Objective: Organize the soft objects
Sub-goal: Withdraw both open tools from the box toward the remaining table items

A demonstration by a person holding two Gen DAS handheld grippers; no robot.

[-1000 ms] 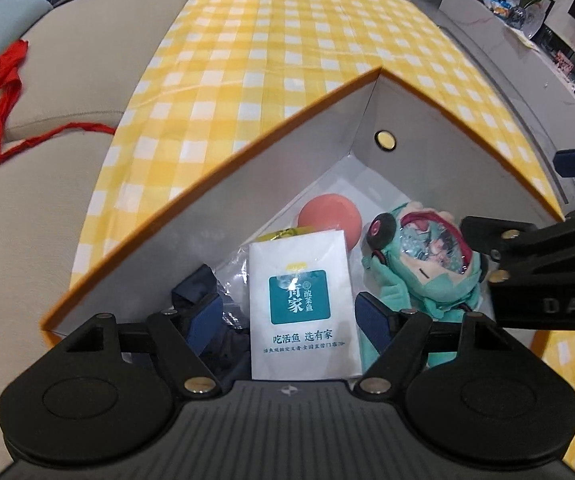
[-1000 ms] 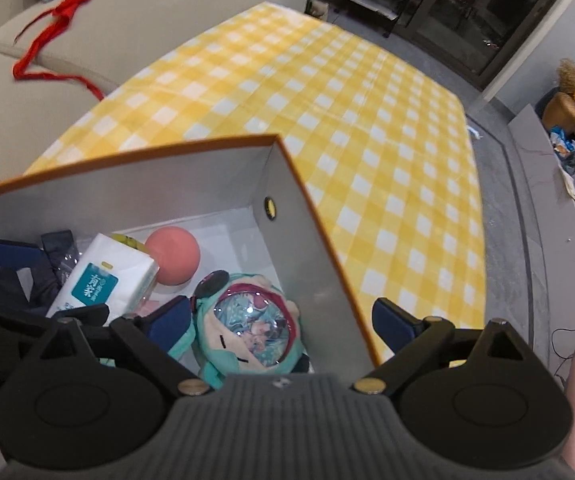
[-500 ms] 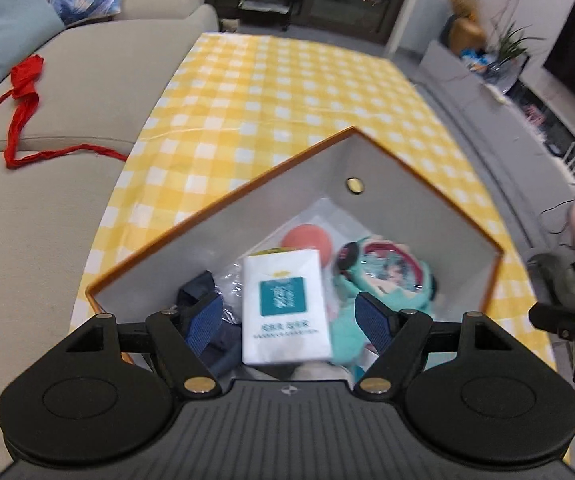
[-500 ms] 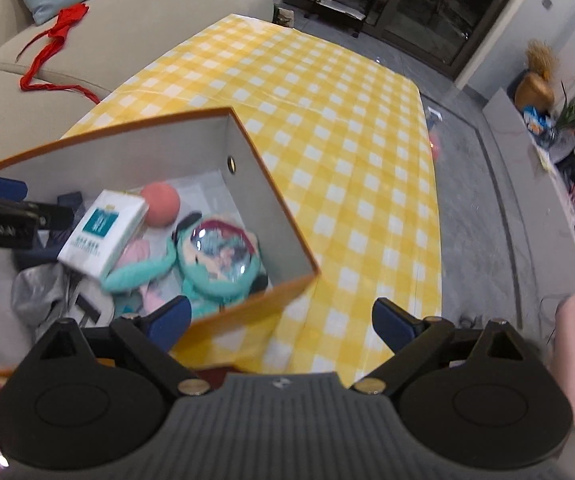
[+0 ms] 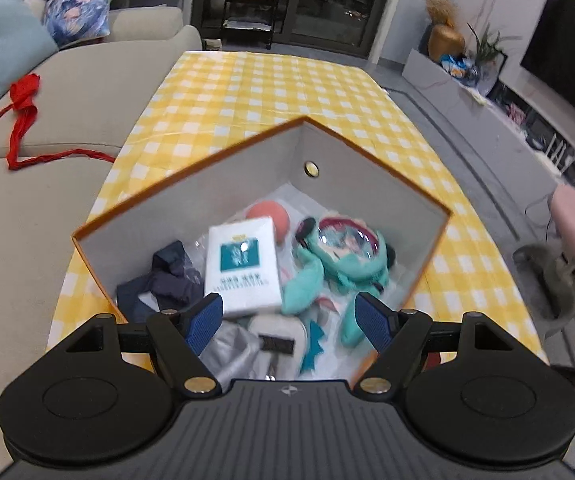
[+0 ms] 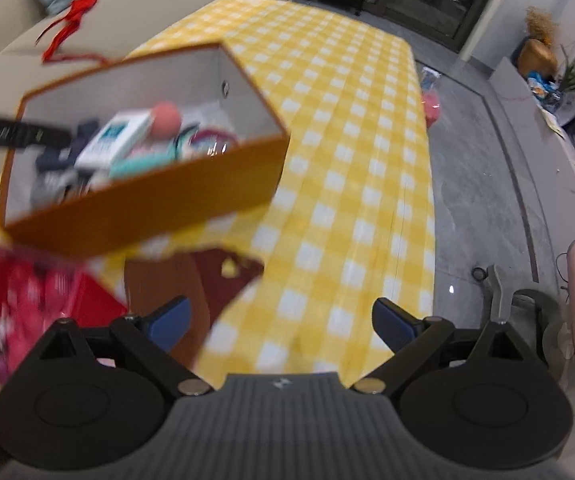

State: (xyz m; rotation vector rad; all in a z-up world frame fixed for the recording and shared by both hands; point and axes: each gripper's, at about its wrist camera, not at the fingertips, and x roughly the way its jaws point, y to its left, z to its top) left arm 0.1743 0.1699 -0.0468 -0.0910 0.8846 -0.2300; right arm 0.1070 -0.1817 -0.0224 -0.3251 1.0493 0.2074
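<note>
Soft items gathered in orange box (image 5: 427, 236): tissue pack (image 5: 243, 266) centre, teal plush (image 5: 343, 256) at 3 o'clock, dark cloth (image 5: 167, 276) at 9. Left gripper (image 5: 289, 316) spread wide, empty, hovering above. Right gripper (image 6: 281, 320) wide, empty, near table edge at box's 5 o'clock.

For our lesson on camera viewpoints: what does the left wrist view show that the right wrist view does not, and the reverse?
Only the left wrist view shows the box's floor: the teal plush doll fully, dark cloth and a grey pouch.

Only the right wrist view shows the box's orange outer wall, a red item and a brown sheet beside it.

Both show the tissue pack, pink ball, checked tablecloth and an open hand-held gripper.
</note>
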